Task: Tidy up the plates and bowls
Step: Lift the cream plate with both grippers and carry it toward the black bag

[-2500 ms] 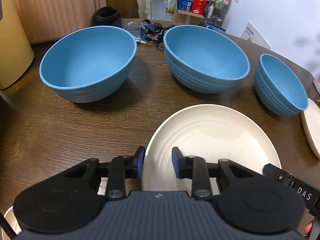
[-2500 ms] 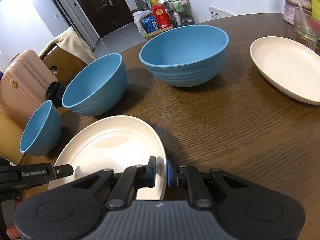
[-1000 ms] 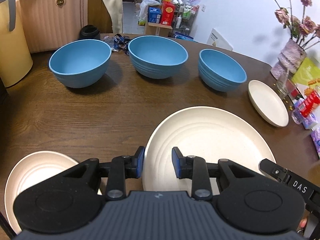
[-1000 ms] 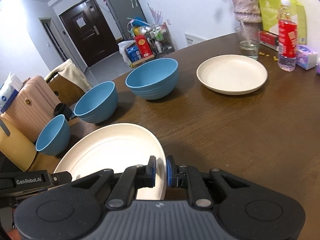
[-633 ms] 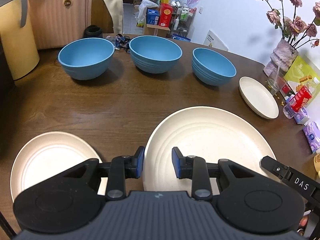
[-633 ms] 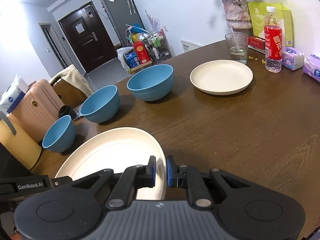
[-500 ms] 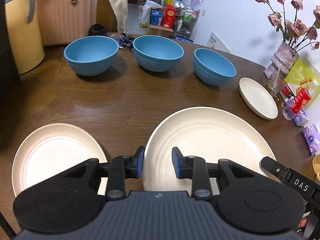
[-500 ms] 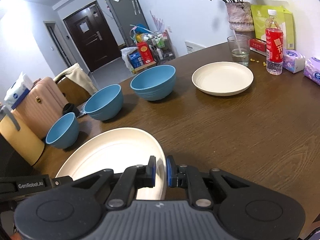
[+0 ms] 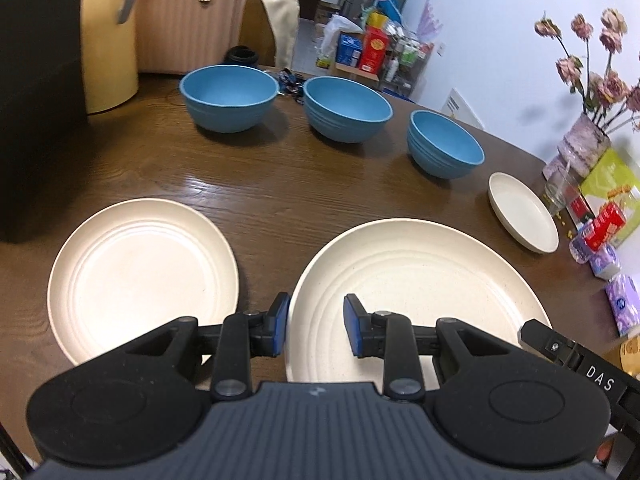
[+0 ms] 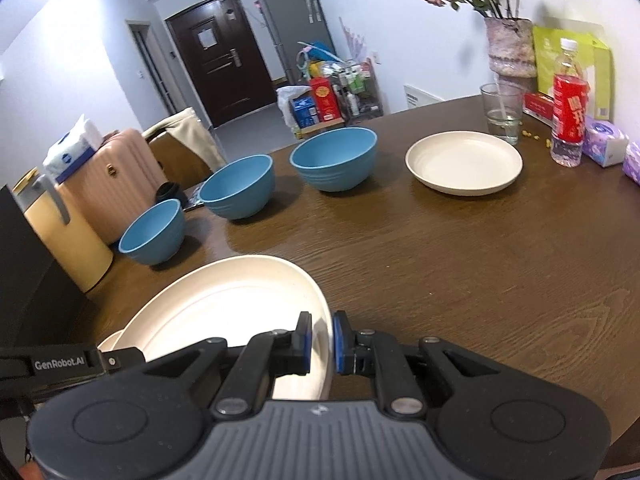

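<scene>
Above a brown wooden table [image 9: 320,200], a person carries the large cream plate [image 9: 412,280] with two hand-held tools. The left gripper [image 9: 316,322] sits partly closed astride the near rim, one pad outside it and one inside. The right gripper [image 10: 320,338] is squeezed almost together on the rim at the plate's right side.

The step in hand appears to be stacking: the plate hangs just right of the second cream plate [image 9: 140,272], which lies flat near the table's front edge. The next move likely calls for sliding left, levelling over that plate, lowering, and loosening both grips together.

Bare wood separates the two plates from the bowls along the far side: the left blue bowl [image 9: 228,96], the middle blue bowl [image 9: 346,108] and the smaller right blue bowl [image 9: 444,146]. The small cream plate [image 9: 522,212] lies near the right edge, close to a drinking glass [image 9: 558,194] and a red-labelled bottle [image 10: 568,116], so the crowded side lies away from the likely path.
</scene>
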Tool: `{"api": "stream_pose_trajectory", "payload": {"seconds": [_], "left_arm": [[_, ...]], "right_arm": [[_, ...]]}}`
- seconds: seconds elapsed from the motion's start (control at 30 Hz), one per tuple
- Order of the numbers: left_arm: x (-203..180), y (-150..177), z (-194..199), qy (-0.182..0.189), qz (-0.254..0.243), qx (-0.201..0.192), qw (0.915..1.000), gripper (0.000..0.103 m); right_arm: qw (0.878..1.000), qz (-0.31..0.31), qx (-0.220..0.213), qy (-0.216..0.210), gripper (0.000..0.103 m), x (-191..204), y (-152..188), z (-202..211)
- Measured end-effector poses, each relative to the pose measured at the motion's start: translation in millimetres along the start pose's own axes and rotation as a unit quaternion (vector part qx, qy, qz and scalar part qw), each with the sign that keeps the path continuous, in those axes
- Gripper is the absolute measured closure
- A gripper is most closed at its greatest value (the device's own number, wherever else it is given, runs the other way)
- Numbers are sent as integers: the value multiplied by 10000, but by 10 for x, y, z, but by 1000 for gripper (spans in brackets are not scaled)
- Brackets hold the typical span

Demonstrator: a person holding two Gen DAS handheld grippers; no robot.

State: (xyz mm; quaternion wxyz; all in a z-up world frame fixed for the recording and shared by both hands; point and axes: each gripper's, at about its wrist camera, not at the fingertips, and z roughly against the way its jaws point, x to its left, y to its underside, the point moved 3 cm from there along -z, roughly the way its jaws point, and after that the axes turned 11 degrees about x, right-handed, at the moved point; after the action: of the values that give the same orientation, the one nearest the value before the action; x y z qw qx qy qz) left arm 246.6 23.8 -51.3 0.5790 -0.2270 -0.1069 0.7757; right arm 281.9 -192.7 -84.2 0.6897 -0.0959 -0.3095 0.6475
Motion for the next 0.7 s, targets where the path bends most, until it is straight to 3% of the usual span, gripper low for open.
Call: {"api": "stream_pose_trajectory", "payload": {"seconds": [0.7], "left_arm": [[547, 171, 294, -233, 741, -344, 9964, 74]], "right_arm": [[9966, 720, 76, -399, 92, 547, 100, -21]]}}
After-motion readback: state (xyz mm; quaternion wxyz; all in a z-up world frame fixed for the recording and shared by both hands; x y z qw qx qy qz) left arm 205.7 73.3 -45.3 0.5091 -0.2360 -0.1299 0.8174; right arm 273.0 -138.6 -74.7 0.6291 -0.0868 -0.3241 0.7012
